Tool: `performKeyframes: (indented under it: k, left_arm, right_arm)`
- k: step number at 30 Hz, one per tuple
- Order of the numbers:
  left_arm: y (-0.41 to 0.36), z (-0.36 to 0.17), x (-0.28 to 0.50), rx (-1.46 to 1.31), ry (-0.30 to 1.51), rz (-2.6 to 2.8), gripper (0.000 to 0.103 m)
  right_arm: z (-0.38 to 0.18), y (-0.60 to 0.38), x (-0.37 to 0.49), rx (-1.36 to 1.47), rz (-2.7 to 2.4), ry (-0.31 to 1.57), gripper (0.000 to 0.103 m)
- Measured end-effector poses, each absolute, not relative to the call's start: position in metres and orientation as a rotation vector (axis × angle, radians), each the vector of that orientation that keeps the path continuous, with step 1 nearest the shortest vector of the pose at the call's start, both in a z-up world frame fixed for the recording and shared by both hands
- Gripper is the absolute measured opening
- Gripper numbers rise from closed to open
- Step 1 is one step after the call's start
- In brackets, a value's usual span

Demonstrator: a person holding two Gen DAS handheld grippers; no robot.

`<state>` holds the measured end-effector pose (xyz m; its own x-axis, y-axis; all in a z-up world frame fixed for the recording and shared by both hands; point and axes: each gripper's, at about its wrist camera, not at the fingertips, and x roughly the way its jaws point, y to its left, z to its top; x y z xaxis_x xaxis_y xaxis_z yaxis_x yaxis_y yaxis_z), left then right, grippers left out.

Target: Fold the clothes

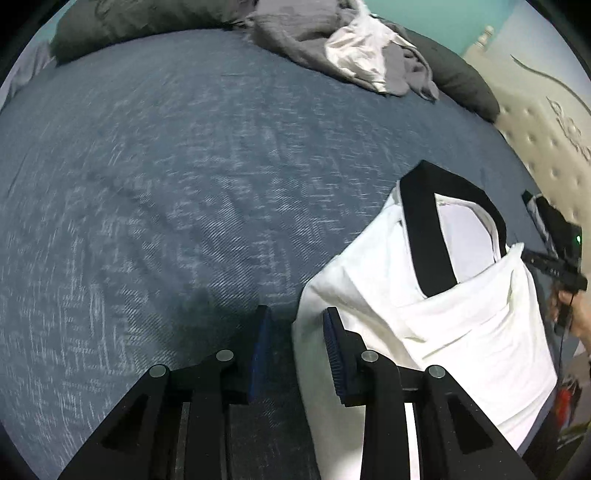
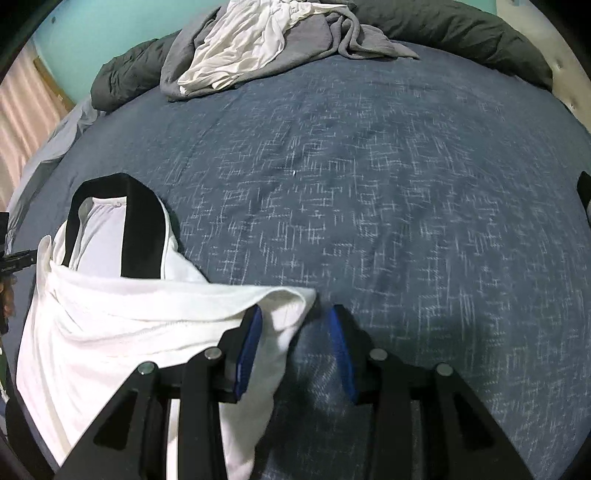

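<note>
A white cotton garment with a broad black neck band is lying partly folded on the dark blue bedspread with pale crosshatch weave, its black band pointing toward 12 o'clock and its lower part doubled over the chest. In the left wrist view it is sitting at 4 o'clock; in the right wrist view the same garment is sitting at 8 o'clock. Wide bare bedspread is stretching away toward 12 o'clock in both views, giving plenty of free room beside the garment.

At the far edge of the bed, a crumpled grey blanket with a loose white cloth on it is lying against long dark grey pillows, well apart from the garment. A cream tufted headboard is bordering the bed at 2 o'clock in the left wrist view.

The left gripper is hovering low and level over the bedspread with its blue-padded fingers standing apart at a moderate width; the garment's left edge is lying in the gap, loose between them. The right gripper is likewise standing open, a folded white corner draping past its left pad, unclamped. The right gripper's black body and a hand are showing at 3 o'clock beyond the garment.
</note>
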<state>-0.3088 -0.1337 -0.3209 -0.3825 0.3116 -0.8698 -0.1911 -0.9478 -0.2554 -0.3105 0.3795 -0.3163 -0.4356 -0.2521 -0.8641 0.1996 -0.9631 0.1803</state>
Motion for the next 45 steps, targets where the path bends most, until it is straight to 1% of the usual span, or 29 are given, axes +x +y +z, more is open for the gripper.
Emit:
performKeyframes:
  k: [4, 6, 7, 10, 12, 14, 20, 24, 32, 33, 35, 36, 37, 39, 45]
  left_arm:
    - [-0.133, -0.319, -0.316, -1.498, -0.197, 2.391, 0.032]
    - [-0.133, -0.318, -0.32, -1.489, -0.226, 2.384, 0.019]
    - [-0.134, -0.318, -0.322, -1.488, -0.241, 2.382, 0.009]
    - [-0.132, -0.315, -0.326, -1.476, -0.239, 2.385, 0.005]
    - [-0.133, -0.312, -0.326, -1.473, -0.256, 2.391, 0.004]
    - [-0.137, -0.308, -0.321, -1.456, -0.27, 2.411, 0.004]
    - [-0.16, -0.287, -0.312, -1.365, -0.391, 2.462, 0.004]
    - [-0.177, -0.277, -0.306, -1.339, -0.452, 2.487, 0.004]
    - [-0.184, -0.29, -0.34, -1.394, -0.541, 2.477, 0.004]
    - [-0.183, -0.292, -0.346, -1.403, -0.546, 2.472, 0.004]
    - [-0.18, -0.298, -0.352, -1.426, -0.548, 2.466, 0.004]
    - [-0.179, -0.301, -0.354, -1.435, -0.547, 2.463, 0.004]
    - [-0.178, -0.304, -0.355, -1.444, -0.547, 2.46, 0.004]
    - [-0.177, -0.309, -0.357, -1.457, -0.54, 2.459, 0.004]
    - [-0.177, -0.317, -0.356, -1.473, -0.544, 2.461, 0.004]
  right_arm:
    - [-0.316, 0.385, -0.318, 1.52, -2.452, -0.137, 0.038]
    - [-0.313, 0.388, -0.322, 1.534, -2.451, -0.165, 0.037]
    - [-0.311, 0.39, -0.323, 1.546, -2.445, -0.18, 0.028]
    - [-0.305, 0.39, -0.33, 1.58, -2.429, -0.186, 0.006]
    - [-0.3, 0.391, -0.334, 1.589, -2.419, -0.191, 0.003]
    - [-0.294, 0.395, -0.337, 1.594, -2.416, -0.219, 0.002]
    - [-0.27, 0.413, -0.346, 1.572, -2.423, -0.342, 0.001]
    - [-0.255, 0.425, -0.357, 1.593, -2.439, -0.38, 0.001]
    - [-0.269, 0.423, -0.395, 1.755, -2.402, -0.547, 0.002]
    - [-0.272, 0.422, -0.398, 1.765, -2.389, -0.562, 0.003]
    - [-0.275, 0.419, -0.403, 1.791, -2.372, -0.568, 0.012]
    - [-0.275, 0.419, -0.404, 1.799, -2.384, -0.547, 0.025]
    - [-0.274, 0.42, -0.405, 1.8, -2.388, -0.538, 0.044]
    - [-0.271, 0.424, -0.405, 1.783, -2.386, -0.543, 0.06]
    - [-0.252, 0.451, -0.395, 1.657, -2.422, -0.667, 0.061]
